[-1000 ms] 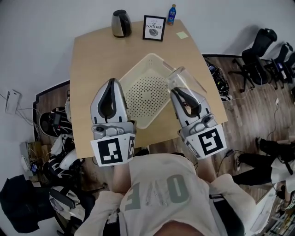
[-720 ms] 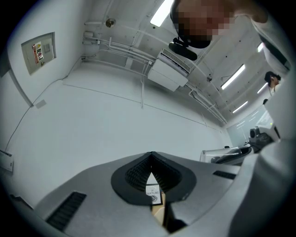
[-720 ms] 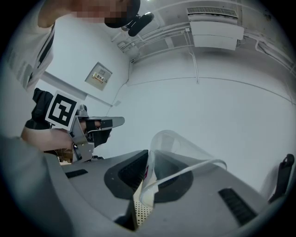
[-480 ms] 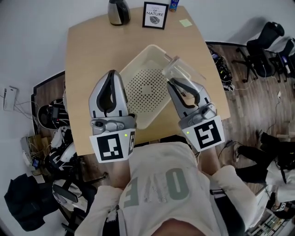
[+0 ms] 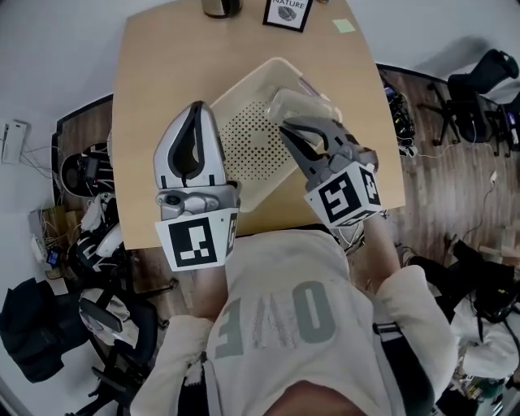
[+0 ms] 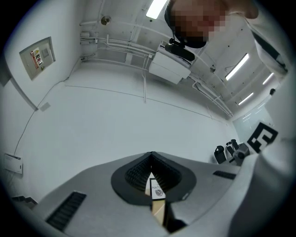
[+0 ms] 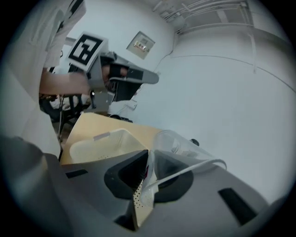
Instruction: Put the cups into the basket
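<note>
Clear plastic is sitting pinched in the right gripper [image 7: 147,169]: its two jaws are clamping the wall of the cup [image 7: 185,148] just at the rim, and the cup is jutting forward from them on a tilt, mouth end toward the jaws. In the head view that gripper is reaching over the near right edge of the basket [image 5: 244,81], so the cup [image 5: 296,104] is hanging over the basket's far right part — whether it is touching the basket wall cannot be told.

Beside it, the left gripper [image 5: 195,112] is hovering over the basket's near left edge with its jaws pressed together on nothing; only a thin slit is showing between them in the left gripper view.

Cream and perforated, the basket is lying cornerwise on the wooden table [image 5: 162,65], its near corner reaching almost to the table's near edge. Its dotted floor is showing bare where the grippers are not covering it.

Open tabletop is stretching to the left of the basket and beyond it — at the far edge a framed picture [image 5: 286,10] is standing, with a pale green sticky note [image 5: 344,25] to its right.
</note>
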`<state>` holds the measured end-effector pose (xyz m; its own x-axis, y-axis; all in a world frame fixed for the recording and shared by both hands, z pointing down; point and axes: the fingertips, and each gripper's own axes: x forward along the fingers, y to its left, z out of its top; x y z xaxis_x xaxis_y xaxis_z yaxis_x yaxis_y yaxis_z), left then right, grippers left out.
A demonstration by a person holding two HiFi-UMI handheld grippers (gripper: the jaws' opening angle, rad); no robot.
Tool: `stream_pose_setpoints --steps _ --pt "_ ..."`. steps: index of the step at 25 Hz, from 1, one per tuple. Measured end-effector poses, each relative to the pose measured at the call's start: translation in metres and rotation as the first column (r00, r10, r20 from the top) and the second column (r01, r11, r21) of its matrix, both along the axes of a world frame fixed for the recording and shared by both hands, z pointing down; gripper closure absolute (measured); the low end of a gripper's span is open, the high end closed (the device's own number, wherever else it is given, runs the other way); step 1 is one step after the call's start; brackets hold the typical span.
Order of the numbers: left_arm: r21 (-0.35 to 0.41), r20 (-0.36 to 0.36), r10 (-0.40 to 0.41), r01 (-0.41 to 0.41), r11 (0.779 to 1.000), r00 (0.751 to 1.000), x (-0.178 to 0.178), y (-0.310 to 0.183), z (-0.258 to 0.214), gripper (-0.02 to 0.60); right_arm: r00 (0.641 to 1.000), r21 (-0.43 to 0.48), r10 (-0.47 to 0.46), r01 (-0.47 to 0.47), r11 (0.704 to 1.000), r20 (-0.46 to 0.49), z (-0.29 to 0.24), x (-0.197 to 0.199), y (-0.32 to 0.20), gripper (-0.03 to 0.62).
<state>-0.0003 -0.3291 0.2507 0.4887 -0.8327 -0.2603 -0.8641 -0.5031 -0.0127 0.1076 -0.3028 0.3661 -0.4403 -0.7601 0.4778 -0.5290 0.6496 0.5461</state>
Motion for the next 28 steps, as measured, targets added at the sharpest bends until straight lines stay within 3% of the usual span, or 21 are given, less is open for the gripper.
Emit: stream_pose_setpoints --steps 6,11,16,21,28 --pt "-0.012 0.002 -0.051 0.051 0.999 0.999 -0.010 -0.004 0.008 0.577 0.967 -0.125 -0.150 0.126 0.984 -0.204 0.059 -0.008 -0.013 0.569" --pt "-0.028 -0.015 -0.085 0.084 0.996 0.996 -0.017 -0.006 0.014 0.577 0.893 -0.239 -0.285 0.209 0.948 -0.347 0.094 -0.014 -0.021 0.569" --pt "-0.059 -0.011 -0.107 0.106 0.993 0.994 -0.024 -0.012 0.025 0.577 0.774 -0.361 -0.420 0.265 0.894 -0.474 0.137 -0.010 -0.029 0.569" --pt "-0.087 -0.008 -0.131 0.129 0.988 0.991 -0.031 -0.017 0.035 0.577 0.630 -0.475 -0.539 0.290 0.831 -0.559 0.173 -0.003 -0.031 0.569" --pt "-0.114 -0.011 -0.162 0.160 0.981 0.987 -0.039 -0.022 0.046 0.577 0.439 -0.632 -0.678 0.272 0.726 -0.589 0.222 0.004 -0.026 0.569"
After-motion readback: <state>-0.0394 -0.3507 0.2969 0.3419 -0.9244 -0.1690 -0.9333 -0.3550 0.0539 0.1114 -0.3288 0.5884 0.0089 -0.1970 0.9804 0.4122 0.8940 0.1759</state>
